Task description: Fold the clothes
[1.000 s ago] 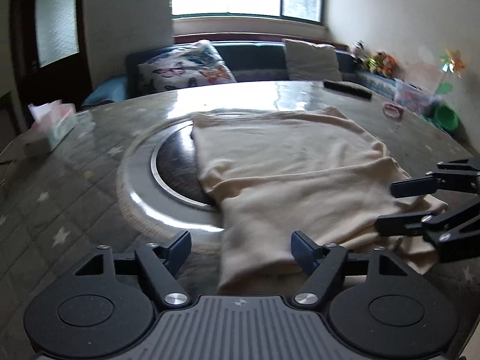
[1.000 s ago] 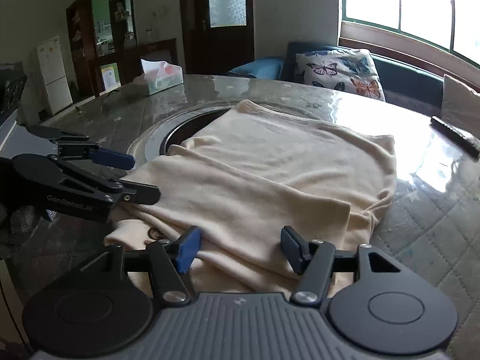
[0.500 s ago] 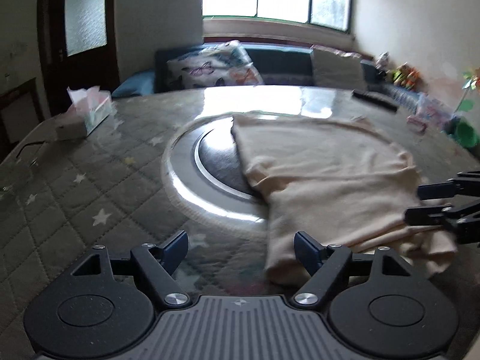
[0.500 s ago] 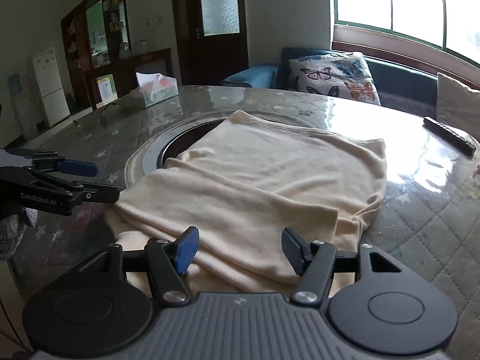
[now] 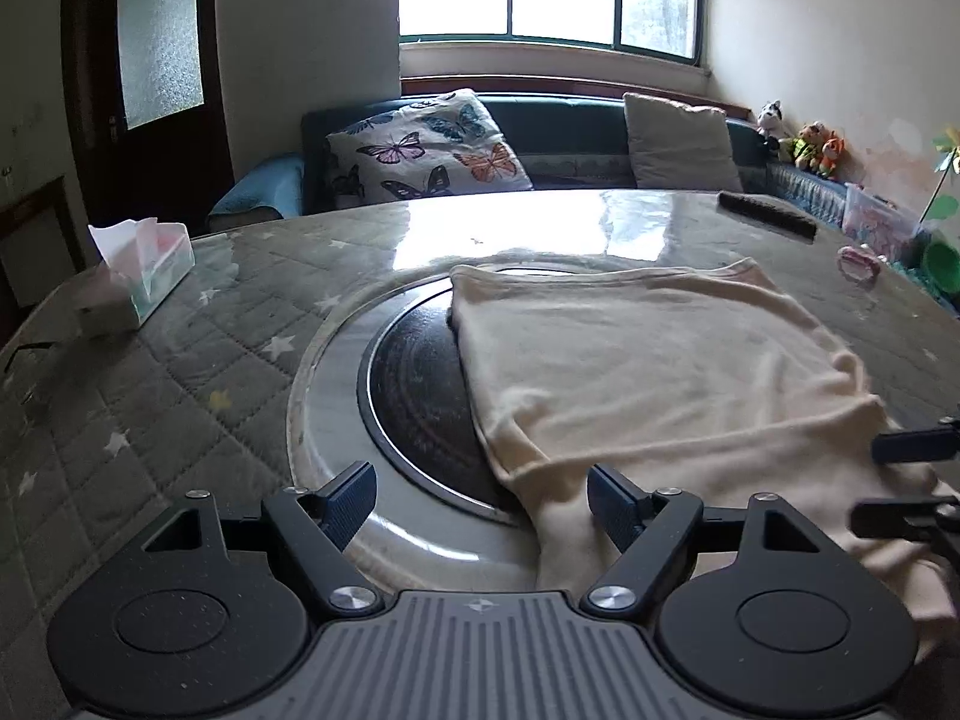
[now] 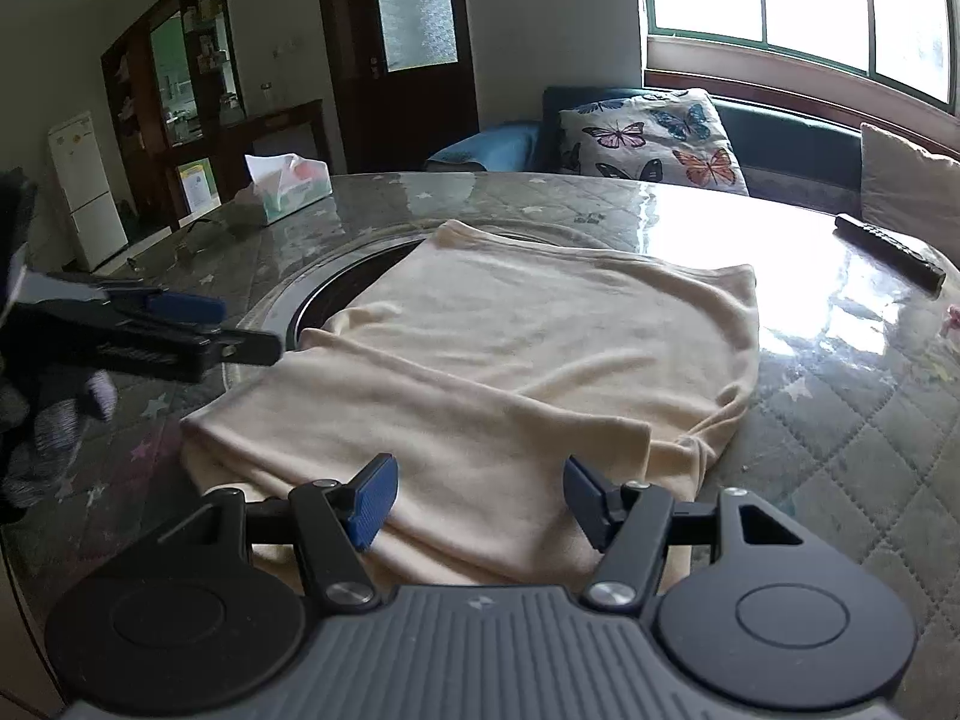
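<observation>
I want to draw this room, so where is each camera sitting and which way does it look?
Left wrist: sits on the left tool, faces the window across the cream garment; own open fingers show, and the right tool at the right edge.
Right wrist: sits on the right tool, faces the door over the garment; own open fingers show, left tool at left.
Shared: garment, butterfly pillow, tissue box.

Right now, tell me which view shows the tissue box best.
The left wrist view: the tissue box sits nearer and unobstructed, showing its side and the tissue sticking up. In the right wrist view it is smaller and farther back on the table.
</observation>
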The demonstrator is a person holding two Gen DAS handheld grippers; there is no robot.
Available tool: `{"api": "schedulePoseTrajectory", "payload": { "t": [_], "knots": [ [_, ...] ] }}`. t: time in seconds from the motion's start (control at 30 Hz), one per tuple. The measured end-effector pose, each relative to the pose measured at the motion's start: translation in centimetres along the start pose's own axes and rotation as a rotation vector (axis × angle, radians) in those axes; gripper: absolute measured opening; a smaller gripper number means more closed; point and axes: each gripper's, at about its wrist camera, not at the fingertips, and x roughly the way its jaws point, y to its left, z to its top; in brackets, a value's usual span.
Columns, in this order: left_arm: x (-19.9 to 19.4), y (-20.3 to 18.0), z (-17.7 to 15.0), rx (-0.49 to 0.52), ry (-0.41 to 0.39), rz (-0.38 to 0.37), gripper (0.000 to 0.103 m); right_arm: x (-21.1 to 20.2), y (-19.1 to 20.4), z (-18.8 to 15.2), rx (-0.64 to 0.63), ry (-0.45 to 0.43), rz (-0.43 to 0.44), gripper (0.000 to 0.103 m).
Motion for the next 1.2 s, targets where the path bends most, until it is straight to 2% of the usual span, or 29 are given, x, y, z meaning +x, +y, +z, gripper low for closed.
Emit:
{"api": "schedulePoseTrajectory", "payload": {
  "t": [0.1,0.23,0.4,0.47,0.63,0.7,0.8,0.9,1.2],
  "knots": [
    [1.1,0.3,-0.1,0.024,0.012,0.048,0.079,0.2,-0.4,-0.2,0.007,0.012,-0.004,0.063],
    [1.8,1.3,-0.3,0.004,0.034,0.089,0.08,0.2,-0.7,-0.4,0.006,0.019,-0.002,0.063],
    [-0.1,0.9,0.1,0.003,-0.029,0.034,0.08,-0.2,-0.4,-0.1,0.0,-0.001,0.001,0.063],
    [0.0,0.4,0.4,0.018,-0.03,0.016,0.08,-0.1,-0.4,0.0,-0.001,-0.003,0.0,0.063],
    [2.1,-0.3,0.2,0.074,0.01,0.07,0.082,0.2,-0.6,-0.1,0.008,0.008,-0.007,0.063],
    [2.0,-0.1,0.2,0.069,0.004,0.066,0.082,0.2,-0.7,-0.3,0.012,0.015,-0.008,0.063],
    [1.0,0.0,0.3,0.069,-0.014,0.083,0.08,-0.4,-0.7,-0.3,0.007,0.01,-0.013,0.063],
    [-0.3,0.1,0.1,0.058,-0.032,0.063,0.081,-0.8,-0.7,-0.4,0.002,0.003,-0.018,0.063],
    [-3.3,-0.3,-2.0,0.07,-0.04,0.049,0.088,-2.4,-0.6,-1.6,0.017,0.001,-0.011,0.063]
  ]
}}
